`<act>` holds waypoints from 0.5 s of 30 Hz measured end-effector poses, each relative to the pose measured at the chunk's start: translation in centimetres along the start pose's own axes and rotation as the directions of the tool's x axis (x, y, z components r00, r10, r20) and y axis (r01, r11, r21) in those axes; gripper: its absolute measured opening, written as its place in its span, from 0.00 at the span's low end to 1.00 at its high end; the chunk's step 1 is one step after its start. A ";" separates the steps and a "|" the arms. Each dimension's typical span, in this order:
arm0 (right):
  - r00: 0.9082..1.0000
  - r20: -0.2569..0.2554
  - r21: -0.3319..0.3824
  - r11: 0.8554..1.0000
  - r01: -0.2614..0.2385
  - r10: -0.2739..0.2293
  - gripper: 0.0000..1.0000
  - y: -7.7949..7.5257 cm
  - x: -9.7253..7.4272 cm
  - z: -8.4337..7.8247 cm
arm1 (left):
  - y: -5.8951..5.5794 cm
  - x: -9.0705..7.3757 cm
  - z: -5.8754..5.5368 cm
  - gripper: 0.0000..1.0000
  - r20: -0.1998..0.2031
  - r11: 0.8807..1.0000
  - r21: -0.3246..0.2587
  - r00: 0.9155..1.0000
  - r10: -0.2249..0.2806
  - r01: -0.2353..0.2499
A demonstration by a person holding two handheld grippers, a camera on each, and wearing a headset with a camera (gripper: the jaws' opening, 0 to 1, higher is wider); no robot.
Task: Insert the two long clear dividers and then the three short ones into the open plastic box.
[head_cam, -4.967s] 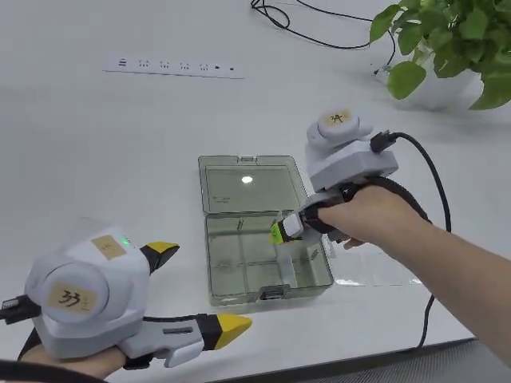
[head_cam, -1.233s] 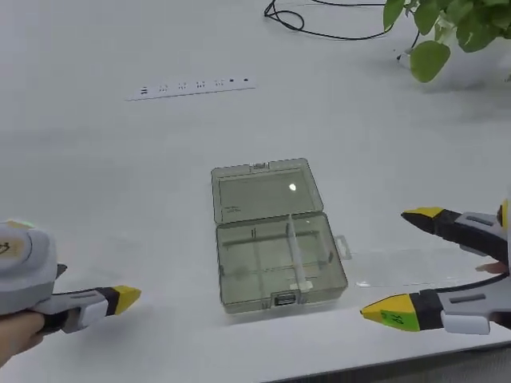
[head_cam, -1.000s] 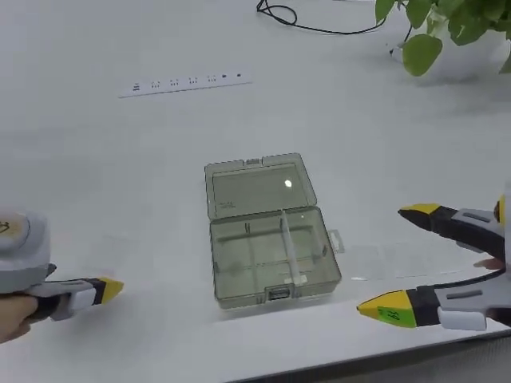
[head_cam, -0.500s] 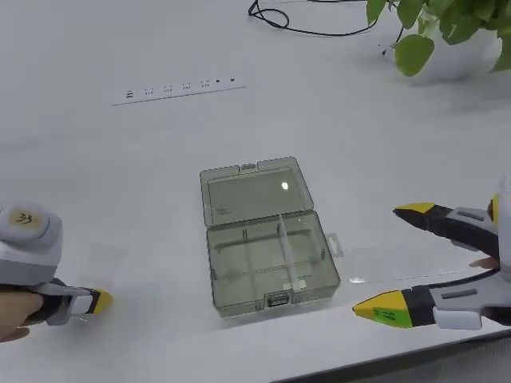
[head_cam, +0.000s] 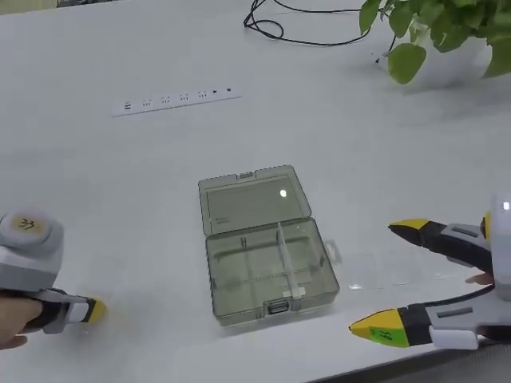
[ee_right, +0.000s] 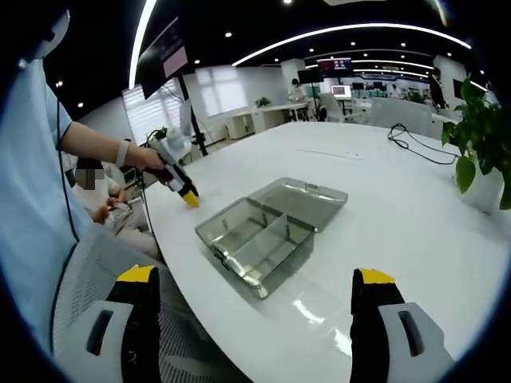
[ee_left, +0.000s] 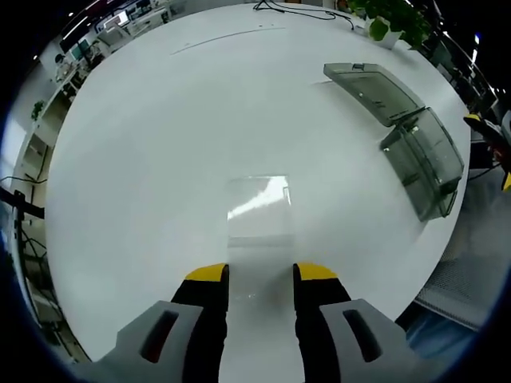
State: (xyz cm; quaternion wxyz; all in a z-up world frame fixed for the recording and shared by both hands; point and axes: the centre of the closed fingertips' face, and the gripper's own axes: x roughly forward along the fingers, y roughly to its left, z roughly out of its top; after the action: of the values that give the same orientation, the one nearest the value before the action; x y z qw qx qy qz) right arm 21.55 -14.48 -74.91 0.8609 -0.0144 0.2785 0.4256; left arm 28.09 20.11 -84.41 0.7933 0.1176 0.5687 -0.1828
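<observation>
The open smoky plastic box (head_cam: 239,275) sits mid-table with its lid (head_cam: 254,198) laid flat behind it; one long clear divider (head_cam: 286,259) stands inside. More clear dividers (head_cam: 383,271) lie flat just right of the box. My right gripper (head_cam: 391,278) hovers wide open near them, holding nothing, and faces the box (ee_right: 255,231). My left gripper (head_cam: 94,309) is low at the far left. In its own view the left gripper (ee_left: 262,275) has its jaws a little apart, astride the near end of a flat clear divider (ee_left: 259,209).
A white power strip (head_cam: 172,100) lies at the back, a black cable (head_cam: 279,28) beyond it, and a potted plant (head_cam: 431,32) at the back right. The table's front edge runs just below the right gripper. A seated person (ee_right: 104,199) is past the table's far side.
Five seconds ago the right gripper was at the box with the long divider; it has since drawn back right and opened. The left gripper has moved left and down to the table.
</observation>
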 end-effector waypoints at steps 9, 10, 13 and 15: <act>1.000 -0.008 -0.004 1.000 -0.004 0.004 1.00 0.0 0.3 0.2 | -0.1 -0.2 0.1 0.30 0.023 0.999 -0.031 1.000 -0.017 0.018; 1.000 -0.009 -0.003 1.000 -0.006 0.006 1.00 0.0 0.4 0.3 | -0.2 -0.3 0.2 0.30 0.028 0.999 -0.034 0.999 -0.020 0.021; 1.000 -0.015 0.002 1.000 -0.015 0.015 1.00 0.2 0.8 0.5 | -0.5 -0.4 0.3 0.30 0.054 0.998 -0.058 0.998 -0.035 0.039; 1.000 -0.022 0.002 1.000 -0.016 0.016 1.00 0.3 1.0 0.5 | -0.8 -0.6 0.6 0.30 0.082 0.995 -0.083 0.995 -0.052 0.059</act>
State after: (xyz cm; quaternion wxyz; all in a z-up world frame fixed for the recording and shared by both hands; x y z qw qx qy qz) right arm 22.07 -13.46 -74.90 0.8543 -0.0160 0.2887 0.4319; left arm 28.08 19.22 -83.61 0.8143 0.0603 0.5470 -0.1846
